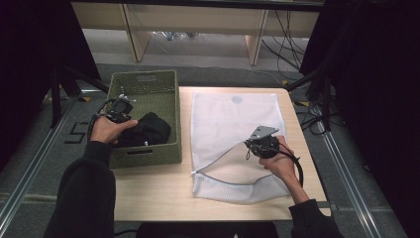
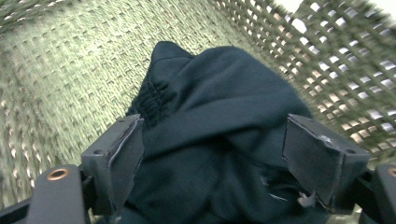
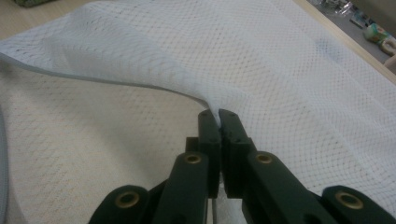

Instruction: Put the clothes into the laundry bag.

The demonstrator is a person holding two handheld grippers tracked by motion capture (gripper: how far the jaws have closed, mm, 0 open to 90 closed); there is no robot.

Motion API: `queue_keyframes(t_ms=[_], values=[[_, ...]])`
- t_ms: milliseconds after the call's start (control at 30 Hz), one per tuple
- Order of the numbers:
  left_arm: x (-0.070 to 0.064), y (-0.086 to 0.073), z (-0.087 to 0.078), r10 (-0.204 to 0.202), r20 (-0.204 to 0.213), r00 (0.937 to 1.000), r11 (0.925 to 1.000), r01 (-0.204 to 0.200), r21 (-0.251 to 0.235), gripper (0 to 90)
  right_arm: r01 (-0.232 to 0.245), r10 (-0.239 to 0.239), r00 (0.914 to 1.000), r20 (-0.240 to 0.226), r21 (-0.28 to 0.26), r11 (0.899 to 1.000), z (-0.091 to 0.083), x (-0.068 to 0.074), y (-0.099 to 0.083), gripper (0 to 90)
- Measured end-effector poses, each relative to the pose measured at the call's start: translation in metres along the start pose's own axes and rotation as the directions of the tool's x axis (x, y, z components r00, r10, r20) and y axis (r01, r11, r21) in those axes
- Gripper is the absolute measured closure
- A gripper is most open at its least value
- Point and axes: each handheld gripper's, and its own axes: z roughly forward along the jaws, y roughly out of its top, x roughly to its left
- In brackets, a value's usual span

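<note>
A dark garment [image 1: 148, 130] lies bunched in the green woven basket [image 1: 143, 84] at the table's left. My left gripper [image 1: 128, 118] reaches into the basket, and in the left gripper view it [image 2: 212, 165] stands open with the garment [image 2: 219, 107] between its two pads, which do not press it. A white mesh laundry bag [image 1: 233, 119] lies flat on the table to the right, its mouth gaping toward the front. My right gripper [image 1: 249, 144] is shut on the bag's upper zipper edge [image 3: 212, 109] and holds that edge lifted off the lower layer [image 3: 93, 140].
The wooden table [image 1: 148, 193] has bare surface in front of the basket and bag. Metal rails [image 1: 29, 163] run along both sides on the floor. Cables [image 1: 317, 119] trail off the table's right edge. A wooden frame [image 1: 138, 34] stands behind.
</note>
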Motion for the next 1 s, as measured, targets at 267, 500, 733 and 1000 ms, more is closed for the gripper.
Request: queue_keyframes(t_ms=[267, 500, 733, 1000], values=[[0.011, 0.005, 0.034, 0.037, 0.103, 0.994, 0.9971, -0.044, 0.063, 16.6, 0.003, -0.003, 0.9999, -0.012, 0.002, 1.0, 0.003, 0.001, -0.002, 89.4], [0.003, -0.003, 0.065, 0.049, 0.119, 0.9917, 0.9803, -0.07, 0.185, 6.9, 0.014, -0.013, 0.9997, -0.021, 0.008, 1.0, 0.004, 0.004, -0.001, 89.4], [-0.005, -0.011, 0.092, 0.091, 0.057, 0.9942, 0.9591, -0.103, 0.264, 0.0, 0.018, -0.018, 0.9994, -0.03, 0.004, 1.0, 0.005, 0.003, -0.002, 89.3], [-0.007, -0.018, 0.102, 0.049, 0.069, 0.9964, 0.9494, -0.068, 0.307, 0.0, 0.04, -0.04, 0.9986, -0.035, -0.002, 0.999, 0.006, 0.003, -0.002, 89.3]])
